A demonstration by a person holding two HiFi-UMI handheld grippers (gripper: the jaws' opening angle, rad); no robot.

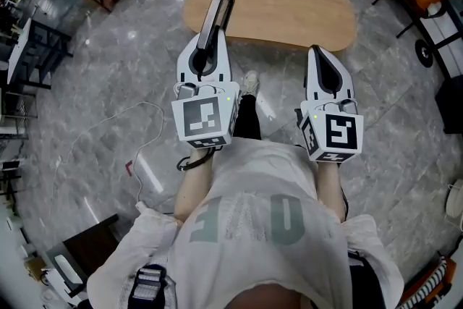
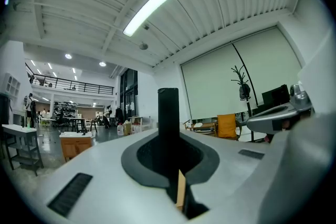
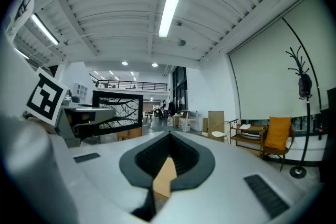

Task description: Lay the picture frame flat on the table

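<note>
Head view: left claw (image 1: 208, 47) pinches the black rectangular picture frame (image 1: 221, 2) by one edge. The frame stands edge-on, sticking out past the tips, towards the oval light-wood table (image 1: 289, 11); can't tell if they touch. Right claw (image 1: 318, 58) sits alongside. Left gripper view: frame (image 2: 168, 118) clamped dead centre. Right gripper view: jaws pressed together on nothing, frame (image 3: 118, 107) off to their left. Looks stiff and light, probably glazed, so fragile, and the smooth rim may slip. Grip the rim, not the face.
</note>
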